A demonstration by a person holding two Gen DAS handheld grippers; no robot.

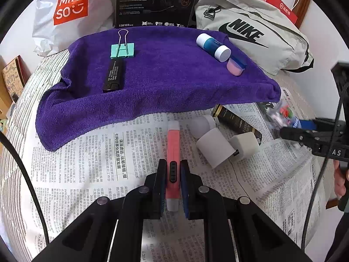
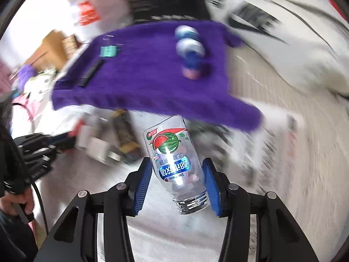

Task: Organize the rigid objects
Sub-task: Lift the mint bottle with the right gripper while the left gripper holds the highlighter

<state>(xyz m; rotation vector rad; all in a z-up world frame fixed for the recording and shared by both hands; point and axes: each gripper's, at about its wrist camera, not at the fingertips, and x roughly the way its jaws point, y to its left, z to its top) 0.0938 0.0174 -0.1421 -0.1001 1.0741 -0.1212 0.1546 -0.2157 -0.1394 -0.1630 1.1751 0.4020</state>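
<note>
My left gripper [image 1: 172,170] is shut on a pink utility knife [image 1: 173,144], held just above the newspaper [image 1: 87,163]. My right gripper [image 2: 176,174] holds a clear glass bottle [image 2: 174,159] with a watermelon label, tilted, its threaded mouth toward the camera; that view is motion-blurred. A purple towel [image 1: 163,83] lies ahead with a mint binder clip [image 1: 122,49], a black lighter-like stick [image 1: 114,75], a blue-and-white tube [image 1: 212,45] and a pink-capped item [image 1: 235,66] on it. The right gripper also shows at the right edge of the left wrist view [image 1: 309,137].
On the newspaper near the towel lie white blocks [image 1: 214,147], a white bulb-like item [image 1: 201,124] and a black-and-gold box [image 1: 235,120]. Behind the towel stand a Miniso bag [image 1: 65,11], a black Edifier box [image 1: 154,2] and a grey Nike bag [image 1: 250,32].
</note>
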